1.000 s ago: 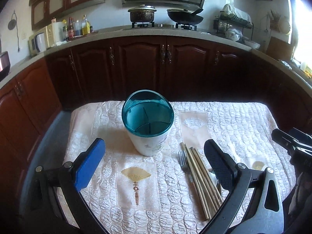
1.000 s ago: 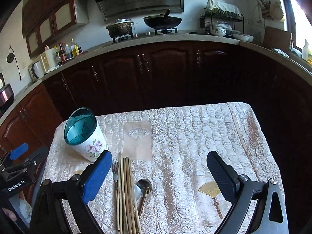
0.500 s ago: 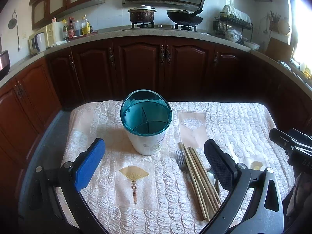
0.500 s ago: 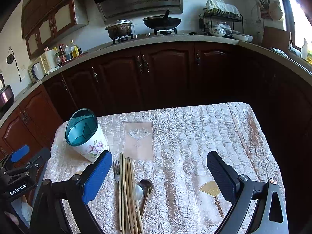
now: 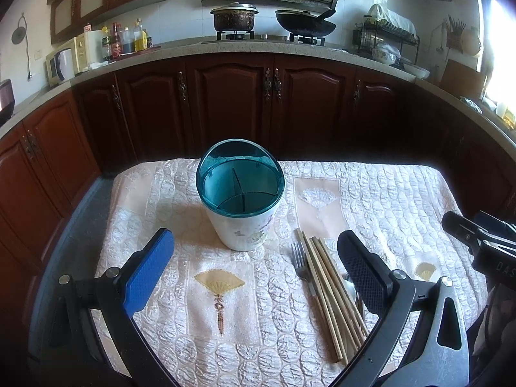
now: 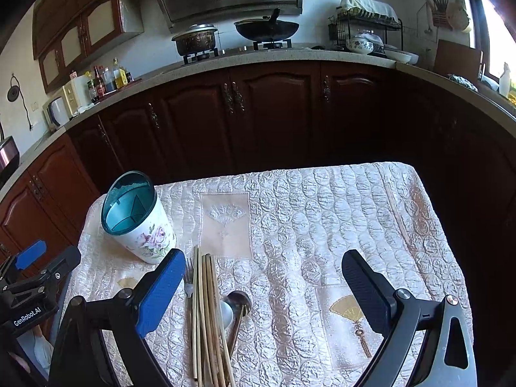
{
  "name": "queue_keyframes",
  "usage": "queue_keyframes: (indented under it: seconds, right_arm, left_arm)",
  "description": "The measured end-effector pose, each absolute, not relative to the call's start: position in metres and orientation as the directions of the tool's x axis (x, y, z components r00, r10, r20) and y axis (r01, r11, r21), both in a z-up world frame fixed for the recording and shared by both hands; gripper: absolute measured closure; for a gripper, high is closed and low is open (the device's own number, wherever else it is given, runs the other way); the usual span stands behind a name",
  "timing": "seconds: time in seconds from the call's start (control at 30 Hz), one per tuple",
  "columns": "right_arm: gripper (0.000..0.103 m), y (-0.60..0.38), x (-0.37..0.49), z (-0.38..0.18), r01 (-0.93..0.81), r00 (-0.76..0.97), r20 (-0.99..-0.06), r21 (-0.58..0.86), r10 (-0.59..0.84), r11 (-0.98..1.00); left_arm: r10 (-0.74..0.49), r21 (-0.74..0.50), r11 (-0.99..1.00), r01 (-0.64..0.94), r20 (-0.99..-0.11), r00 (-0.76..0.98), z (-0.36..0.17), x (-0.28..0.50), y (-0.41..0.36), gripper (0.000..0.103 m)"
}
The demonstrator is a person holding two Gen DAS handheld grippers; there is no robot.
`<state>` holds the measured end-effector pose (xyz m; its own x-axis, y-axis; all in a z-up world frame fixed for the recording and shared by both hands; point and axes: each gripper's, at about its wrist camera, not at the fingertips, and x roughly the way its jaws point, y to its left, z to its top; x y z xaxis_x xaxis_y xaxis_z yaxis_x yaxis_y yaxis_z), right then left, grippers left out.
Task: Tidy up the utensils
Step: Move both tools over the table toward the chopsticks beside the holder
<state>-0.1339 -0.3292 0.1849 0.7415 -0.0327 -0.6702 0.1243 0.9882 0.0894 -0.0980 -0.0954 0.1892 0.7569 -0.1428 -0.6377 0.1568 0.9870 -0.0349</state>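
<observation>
A white floral utensil holder (image 5: 241,213) (image 6: 142,225) with a teal divided insert stands upright on the quilted tablecloth (image 5: 387,200) (image 6: 322,213). To its right lie a fork (image 5: 300,264) (image 6: 188,277), several wooden chopsticks (image 5: 329,293) (image 6: 208,316) and spoons (image 6: 237,304) in a bundle. My left gripper (image 5: 254,271) hovers open in front of the holder, its right finger above the utensil bundle. My right gripper (image 6: 261,290) is open above the cloth, its left finger beside the fork. Neither holds anything.
Dark wooden cabinets (image 5: 232,103) and a stone counter wrap around behind the table. A pot (image 5: 233,17) and a wok (image 5: 304,24) sit on the stove, a dish rack (image 6: 367,35) stands at the right. The table's far edge drops off close behind the holder.
Both grippers have drawn back and risen slightly, so the holder and utensils sit a little farther off in both views. Both stay open; nothing on the table has moved.
</observation>
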Motion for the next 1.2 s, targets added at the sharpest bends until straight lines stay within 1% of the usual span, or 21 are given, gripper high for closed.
queue_keyframes:
  seconds: [0.43,0.9,1.2]
  right_arm:
    - [0.006,-0.329,-0.13,0.182,0.128,0.73,-0.682,0.082,-0.038,0.988]
    - [0.006,-0.327,-0.126,0.173,0.11,0.715,-0.699,0.075,-0.026,0.991]
    - [0.006,-0.325,-0.124,0.167,0.094,0.706,-0.708,0.072,-0.015,0.993]
  left_arm:
    - [-0.145,-0.039,0.987,0.156,-0.641,0.754,0.185,-0.097,-0.095,0.001]
    - [-0.147,-0.054,0.987,0.149,-0.663,0.734,0.178,-0.092,-0.095,0.001]
    - [-0.14,-0.043,0.988,0.151,-0.675,0.725,0.171,-0.091,-0.097,0.001]
